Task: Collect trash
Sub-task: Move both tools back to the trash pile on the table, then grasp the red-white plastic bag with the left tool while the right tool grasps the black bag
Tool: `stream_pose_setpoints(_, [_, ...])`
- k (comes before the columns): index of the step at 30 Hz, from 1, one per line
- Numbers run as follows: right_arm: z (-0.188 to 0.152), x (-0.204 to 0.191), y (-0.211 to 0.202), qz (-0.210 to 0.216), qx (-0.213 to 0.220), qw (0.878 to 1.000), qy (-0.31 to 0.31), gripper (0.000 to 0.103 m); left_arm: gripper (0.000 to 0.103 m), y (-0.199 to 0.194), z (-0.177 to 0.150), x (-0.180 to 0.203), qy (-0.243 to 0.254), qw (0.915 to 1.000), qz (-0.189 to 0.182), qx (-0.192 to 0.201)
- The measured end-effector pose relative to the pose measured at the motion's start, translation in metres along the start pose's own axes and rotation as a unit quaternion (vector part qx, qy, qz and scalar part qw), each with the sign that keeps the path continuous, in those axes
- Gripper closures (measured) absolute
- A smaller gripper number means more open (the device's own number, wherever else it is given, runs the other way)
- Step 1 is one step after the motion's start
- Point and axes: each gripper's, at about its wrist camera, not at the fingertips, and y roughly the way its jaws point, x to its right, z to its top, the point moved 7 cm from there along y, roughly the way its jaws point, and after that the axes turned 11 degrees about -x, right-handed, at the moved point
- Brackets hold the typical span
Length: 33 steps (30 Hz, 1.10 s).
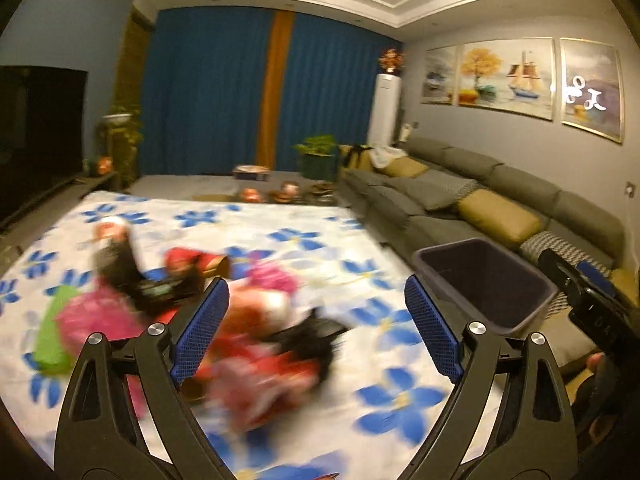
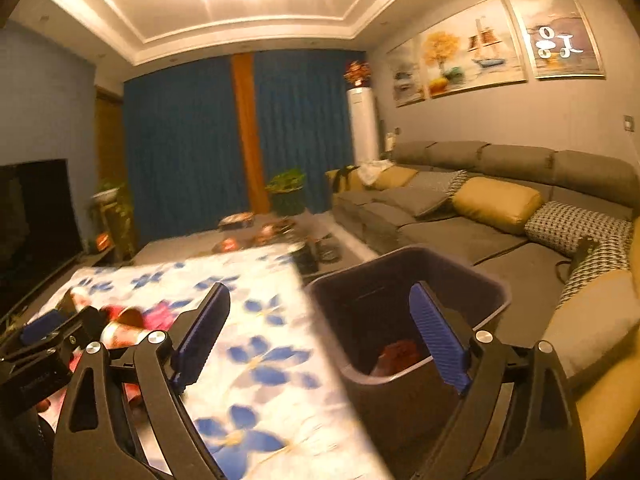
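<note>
Here, I hold both tongs released and empty: my left tongs [image 1: 316,328] hover above blurred red, pink and black wrappers [image 1: 260,344] scattered on the floral-clothed worktop [image 1: 400,400], while my right tongs [image 2: 320,336] hang over the dark bin [image 2: 400,396] beside the grey sofa [image 2: 460,236], red trash [image 2: 396,356] inside.

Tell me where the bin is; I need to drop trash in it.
The bin stands off the flowered cloth's right edge, between it and the sofa, below the right gripper.
</note>
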Motion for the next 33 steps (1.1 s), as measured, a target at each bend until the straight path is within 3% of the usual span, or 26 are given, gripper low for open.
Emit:
stream_pose_setpoints(8, [-0.035, -0.05, 0.012, 0.034, -0.043, 0.998, -0.014, 0.015, 0.015, -0.014, -0.033, -0.066, -0.01, 0.999, 0.04, -0.016])
stream_pose_setpoints(16, [-0.048, -0.068, 0.021, 0.034, -0.064, 0.997, -0.023, 0.015, 0.02, 0.006, -0.038, -0.053, 0.011, 0.999, 0.024, -0.037])
stream_pose_setpoints(26, [-0.05, -0.074, 0.033, 0.044, -0.074, 0.996, -0.033, 0.015, 0.055, 0.048, -0.057, -0.039, 0.033, 0.9941, 0.004, -0.103])
stream_pose_setpoints(33, [-0.053, -0.086, 0.042, 0.055, -0.085, 0.994, -0.042, 0.015, 0.074, 0.057, -0.055, -0.042, 0.02, 0.9929, -0.022, -0.115])
